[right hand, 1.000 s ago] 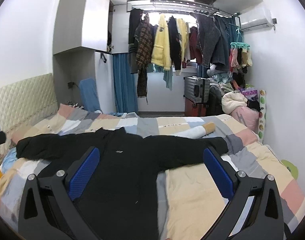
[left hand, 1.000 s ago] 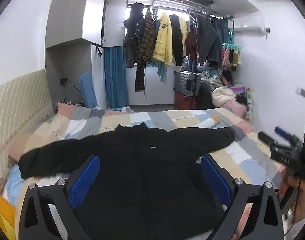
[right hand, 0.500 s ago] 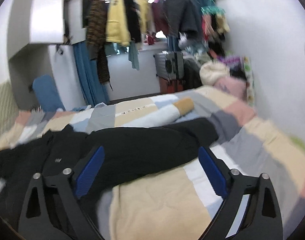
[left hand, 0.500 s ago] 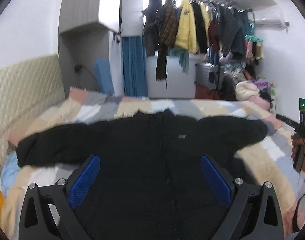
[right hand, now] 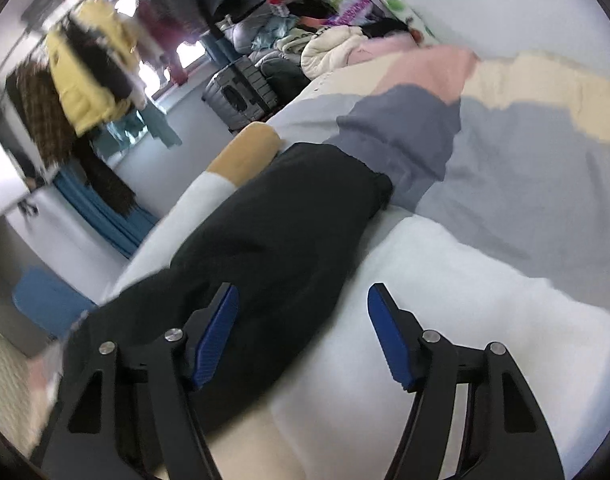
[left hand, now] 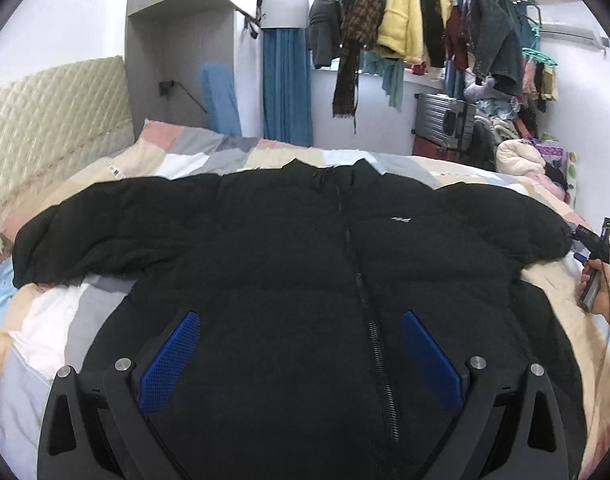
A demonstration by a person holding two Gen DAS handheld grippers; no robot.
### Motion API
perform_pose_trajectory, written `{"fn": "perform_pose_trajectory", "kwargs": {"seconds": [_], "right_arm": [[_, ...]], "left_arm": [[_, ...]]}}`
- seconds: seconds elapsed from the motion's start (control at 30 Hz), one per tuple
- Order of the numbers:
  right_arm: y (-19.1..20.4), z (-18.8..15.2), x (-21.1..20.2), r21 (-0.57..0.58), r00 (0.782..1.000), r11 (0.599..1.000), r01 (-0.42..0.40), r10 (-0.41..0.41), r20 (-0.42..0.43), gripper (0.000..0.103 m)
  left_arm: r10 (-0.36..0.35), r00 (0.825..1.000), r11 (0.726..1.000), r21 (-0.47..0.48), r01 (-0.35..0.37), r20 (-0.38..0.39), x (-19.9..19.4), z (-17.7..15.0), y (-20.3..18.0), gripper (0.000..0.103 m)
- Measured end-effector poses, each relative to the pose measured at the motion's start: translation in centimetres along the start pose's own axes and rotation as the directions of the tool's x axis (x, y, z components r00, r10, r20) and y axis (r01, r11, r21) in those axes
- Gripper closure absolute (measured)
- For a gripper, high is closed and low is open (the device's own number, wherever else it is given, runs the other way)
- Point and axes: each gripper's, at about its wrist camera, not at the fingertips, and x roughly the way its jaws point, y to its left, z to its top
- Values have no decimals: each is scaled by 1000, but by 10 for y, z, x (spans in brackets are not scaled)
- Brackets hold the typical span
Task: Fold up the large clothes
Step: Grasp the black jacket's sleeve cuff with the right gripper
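Jacket handling looks like this: a padded, puffy black garment, soft and springy, bulky more than heavy, likely to spring back out of a fold and slide on its smooth shell. Best holds seem to be the thinner cuff or the hem, where the jaws can close on less bulk. It lies spread face-up on the patchwork bed, zip closed, both sleeves stretched out sideways, a small white logo on the chest. Left gripper hovers over the lower front, jaws wide and empty. Right gripper has just been narrowing, partly open, its left finger over the sleeve, cuff ahead, nothing pinched yet.
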Motion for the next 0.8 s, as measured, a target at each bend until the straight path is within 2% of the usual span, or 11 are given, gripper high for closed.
{"fn": "perform_pose_trajectory", "kwargs": {"seconds": [0.1,0.23,0.33,0.43,0.47,0.5,0.57,0.63,0.8], "right_arm": [[-10,5,13,59,999,998,-20,17,43,35],[-19,8,31,111,998,994,5,-11,56,34],[-14,19,45,106,998,994,29,-36,57,30],[-3,32,50,123,998,991,-59,55,38,34],[4,36,49,114,998,991,-66,63,32,48],[9,39,45,93,998,994,-56,54,31,71],[19,46,35,56,999,998,-20,18,38,98],[22,53,16,48,998,999,-22,19,56,100],[37,68,-40,7,993,1000,9,-10,117,102]], "left_arm": [[20,1000,1000,-14,-20,-8,11,-4,3,1],[25,1000,999,-35,-25,-9,15,-9,12,1],[35,999,999,-35,-36,-18,16,-14,17,1],[56,998,997,-58,-56,0,13,-17,23,1],[70,998,996,-62,-70,5,12,-18,24,1],[68,998,996,-66,-68,1,12,-17,26,1],[58,998,995,-87,-58,-2,9,-15,31,1],[79,997,993,-88,-77,22,2,-15,34,1],[160,987,987,-12,-160,33,-13,-16,31,1]]}}
